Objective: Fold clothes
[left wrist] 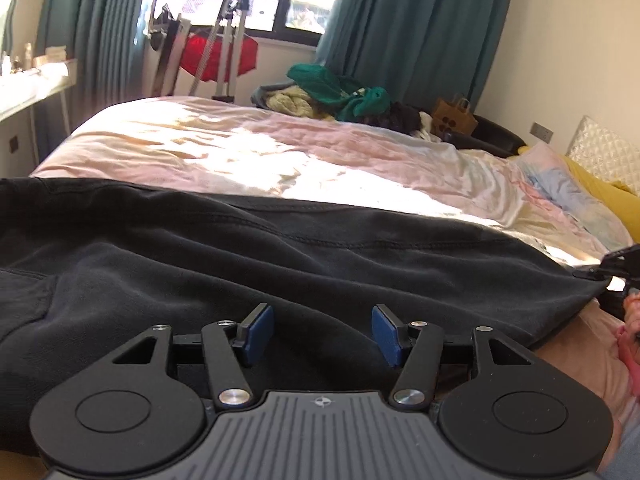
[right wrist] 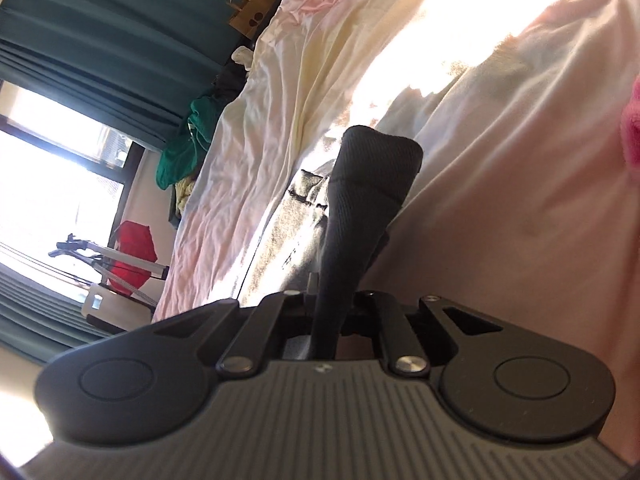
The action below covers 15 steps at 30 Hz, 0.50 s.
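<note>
A black garment (left wrist: 224,256) lies spread across the near side of the bed. My left gripper (left wrist: 323,330) hovers over its near edge, open, with its blue pads (left wrist: 262,330) wide apart and only cloth below them. The right gripper (left wrist: 618,262) shows at the far right of the left wrist view, at the garment's right end. In the right wrist view, rolled sideways, my right gripper (right wrist: 334,300) is shut on a ribbed black cuff (right wrist: 372,184) of the garment, which sticks out beyond the jaws. Its fingertips are hidden by the cloth.
The bed carries a rumpled pink and cream sheet (left wrist: 248,148). A pile of green and yellow clothes (left wrist: 336,94) sits at the far side, with a brown paper bag (left wrist: 456,116) beside it. Something pink (left wrist: 632,332) lies at the right edge. A rack with a red item (left wrist: 224,56) stands by the window.
</note>
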{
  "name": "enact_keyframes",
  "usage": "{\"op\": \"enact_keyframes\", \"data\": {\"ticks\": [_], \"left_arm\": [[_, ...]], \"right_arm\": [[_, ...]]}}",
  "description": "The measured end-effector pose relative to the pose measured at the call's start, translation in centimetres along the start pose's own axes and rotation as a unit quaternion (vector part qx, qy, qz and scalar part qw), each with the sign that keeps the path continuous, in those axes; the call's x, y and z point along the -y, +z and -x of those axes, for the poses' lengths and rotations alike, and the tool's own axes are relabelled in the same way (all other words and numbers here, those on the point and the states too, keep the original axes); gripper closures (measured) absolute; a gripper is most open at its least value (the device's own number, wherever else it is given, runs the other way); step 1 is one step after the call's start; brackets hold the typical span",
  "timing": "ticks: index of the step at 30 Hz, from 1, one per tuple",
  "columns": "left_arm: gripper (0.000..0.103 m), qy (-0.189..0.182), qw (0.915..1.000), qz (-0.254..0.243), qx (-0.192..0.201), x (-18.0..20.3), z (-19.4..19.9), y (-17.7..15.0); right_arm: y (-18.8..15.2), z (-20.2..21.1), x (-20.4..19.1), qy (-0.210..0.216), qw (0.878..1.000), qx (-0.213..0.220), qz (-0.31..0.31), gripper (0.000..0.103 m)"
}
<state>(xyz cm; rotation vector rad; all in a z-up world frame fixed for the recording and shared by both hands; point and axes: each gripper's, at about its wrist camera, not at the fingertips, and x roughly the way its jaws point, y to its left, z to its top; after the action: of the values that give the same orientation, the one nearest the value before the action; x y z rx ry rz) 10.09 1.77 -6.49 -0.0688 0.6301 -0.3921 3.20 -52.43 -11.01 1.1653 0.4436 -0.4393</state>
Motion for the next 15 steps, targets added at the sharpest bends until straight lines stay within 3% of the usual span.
{"op": "enact_keyframes", "data": {"ticks": [3, 6, 15], "left_arm": [[0.032, 0.039, 0.9982, 0.030, 0.036, -1.7, 0.7, 0.8], [0.033, 0.076, 0.9959, 0.047, 0.010, -3.0, -0.4, 1.1], [0.029, 0.145, 0.9857, -0.073, -0.045, -1.9, -4.5, -0.9]], "right_arm": [[-0.3, 0.0, -0.3, -0.011, 1.000, 0.000, 0.014, 0.094], [-0.5, 0.0, -0.5, -0.018, 1.000, 0.001, 0.025, 0.094], [-1.1, 0.9, -2.6, -0.029, 0.995, 0.018, 0.093, 0.094]]}}
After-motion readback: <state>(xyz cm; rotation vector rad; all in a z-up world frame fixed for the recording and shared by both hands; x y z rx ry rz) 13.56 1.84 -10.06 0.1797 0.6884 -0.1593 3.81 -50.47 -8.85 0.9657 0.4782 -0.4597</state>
